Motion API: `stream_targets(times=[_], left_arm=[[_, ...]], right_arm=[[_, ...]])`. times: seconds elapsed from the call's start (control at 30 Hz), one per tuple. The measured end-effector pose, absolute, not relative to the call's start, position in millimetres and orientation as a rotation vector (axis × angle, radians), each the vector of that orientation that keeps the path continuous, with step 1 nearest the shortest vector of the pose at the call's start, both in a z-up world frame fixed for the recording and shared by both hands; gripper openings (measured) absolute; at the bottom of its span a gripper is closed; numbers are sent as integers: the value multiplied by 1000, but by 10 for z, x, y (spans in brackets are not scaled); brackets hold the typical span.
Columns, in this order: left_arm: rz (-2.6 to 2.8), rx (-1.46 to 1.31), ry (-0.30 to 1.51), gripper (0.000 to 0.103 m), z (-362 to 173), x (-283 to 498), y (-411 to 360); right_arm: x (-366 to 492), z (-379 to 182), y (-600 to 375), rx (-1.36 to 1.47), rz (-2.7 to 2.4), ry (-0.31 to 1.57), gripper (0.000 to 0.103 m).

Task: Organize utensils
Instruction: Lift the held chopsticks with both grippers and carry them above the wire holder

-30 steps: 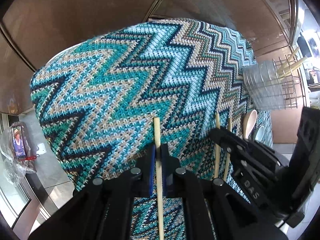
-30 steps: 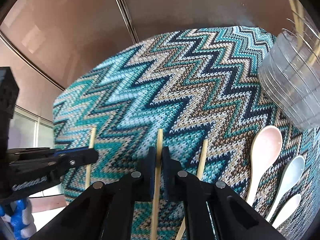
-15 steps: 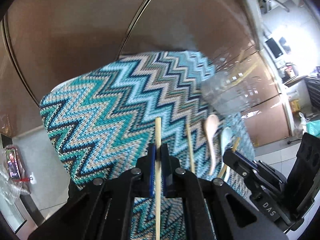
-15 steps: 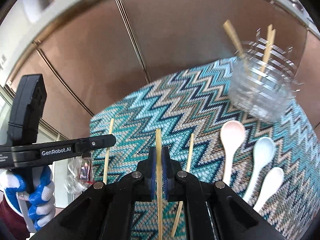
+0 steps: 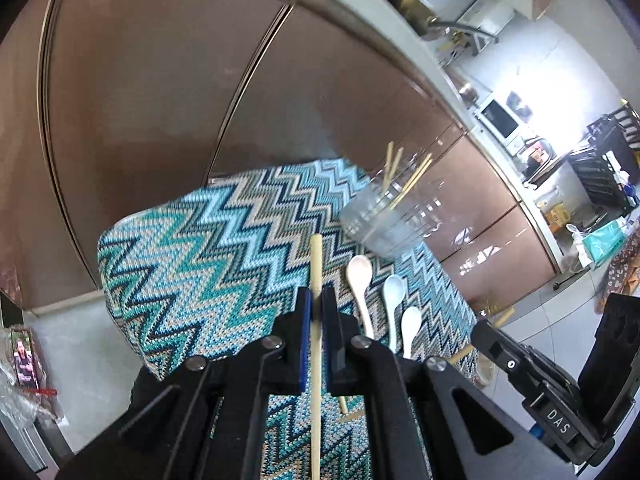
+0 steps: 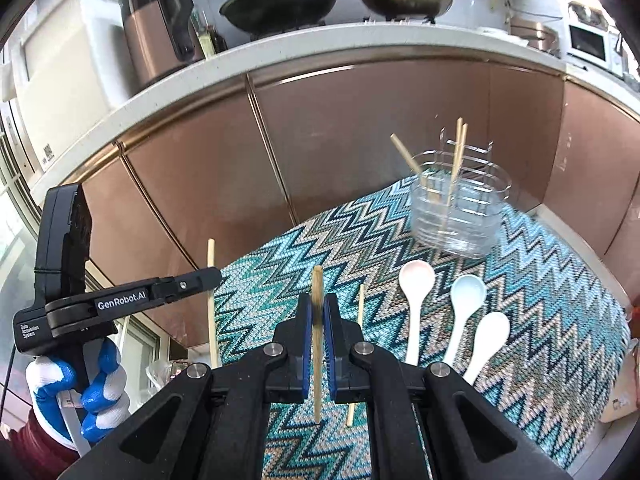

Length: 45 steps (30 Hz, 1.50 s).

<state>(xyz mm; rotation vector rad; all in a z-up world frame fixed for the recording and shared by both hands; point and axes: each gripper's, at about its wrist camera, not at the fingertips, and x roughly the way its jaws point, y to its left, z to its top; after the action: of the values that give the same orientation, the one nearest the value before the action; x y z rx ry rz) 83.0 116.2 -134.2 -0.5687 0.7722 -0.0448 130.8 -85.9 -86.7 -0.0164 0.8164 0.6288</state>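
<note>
Each gripper is clamped on one wooden chopstick. The left gripper [image 5: 315, 300] pinches its chopstick [image 5: 316, 264] between blue-lined pads, the stick running lengthwise through the closed jaws and jutting out past the tips. The right gripper [image 6: 316, 308] grips a second chopstick [image 6: 317, 288] the same way, above the zigzag cloth [image 6: 540, 300] that covers the counter. One loose chopstick [image 6: 361, 304] lies on the cloth just right of the right gripper. Further right, three spoons lie side by side with bowls pointing away: a pinkish spoon [image 6: 416, 280], a pale blue spoon [image 6: 466, 292] and a white spoon [image 6: 494, 330] nearest. At the far right of the cloth stands a clear utensil holder [image 6: 460, 212] with several chopsticks [image 6: 460, 148] leaning in it. In the right wrist view the left gripper shows at the left, held by a hand in a blue and white glove [image 6: 92, 392]. Behind the counter run copper-coloured cabinet doors [image 6: 340, 128] under a pale worktop carrying a black wok [image 6: 280, 0].
</note>
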Motion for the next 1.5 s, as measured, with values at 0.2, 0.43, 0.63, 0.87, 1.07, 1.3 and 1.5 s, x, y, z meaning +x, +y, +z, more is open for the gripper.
stream_targets(times=[0.2, 0.43, 0.63, 0.87, 1.07, 1.3, 1.5], left_arm=[[-43, -525, 702, 4, -1121, 728, 1050], [-30, -487, 641, 4, -956, 777, 990], [-29, -480, 608, 4, -857, 926, 969], [-61, -464, 559, 4, -702, 1169, 867], [-112, -473, 477, 4, -437, 1431, 871], [-150, -469, 367, 4, -78, 1897, 821], [-128, -431, 238, 4, 77, 2401, 665]], right_arm=[[1169, -677, -1033, -13, 602, 765, 6], [1130, -404, -1211, 7, 580, 672, 6], [1217, -193, -1345, 30, 574, 604, 6], [1411, 44, -1470, 40, 570, 522, 6], [1687, 215, -1499, 42, 573, 458, 6], [2128, 325, -1478, 49, 576, 378, 6], [2592, 267, -1447, 29, 555, 346, 6]])
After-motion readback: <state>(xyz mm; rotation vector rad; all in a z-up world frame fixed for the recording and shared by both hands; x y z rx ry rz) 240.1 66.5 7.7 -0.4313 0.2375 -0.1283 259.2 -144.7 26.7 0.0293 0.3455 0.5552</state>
